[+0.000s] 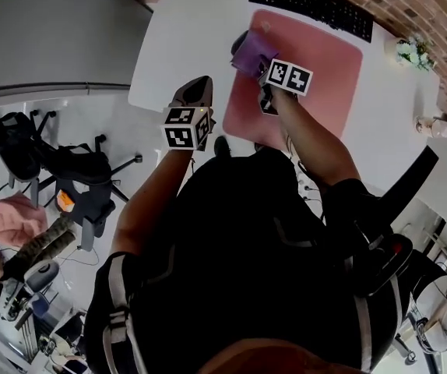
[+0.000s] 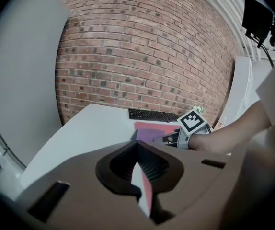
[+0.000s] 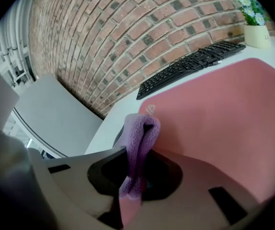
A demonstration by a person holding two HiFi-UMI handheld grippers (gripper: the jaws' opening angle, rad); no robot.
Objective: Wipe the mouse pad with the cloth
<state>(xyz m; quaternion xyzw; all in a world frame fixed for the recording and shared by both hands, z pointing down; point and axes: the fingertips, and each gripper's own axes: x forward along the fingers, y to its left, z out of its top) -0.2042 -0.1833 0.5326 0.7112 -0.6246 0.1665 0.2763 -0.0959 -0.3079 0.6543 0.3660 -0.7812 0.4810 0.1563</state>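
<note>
The R tool is held over the far-left part of the pink mouse pad. Its jaws are closed tight on a folded purple cloth. In the right gripper view the cloth is seen pinched btwn the jaws, w/ a doubled fold sticking out past the tips, near the pad's corner logo. Whether the fold is pressed onto the pad can't be told.

The L tool is held apart from it, above the near-left edge of the white counter. Its jaw tips are brought together and nothing is gripped. Only a thin sliver of counter and pad is seen through the slit behind the tips.

A black keyboard is laid just beyond the pad's far edge, along the brick wall. A small potted plant is set at the far-right corner. Office chairs are seen on the floor, L of the counter.
</note>
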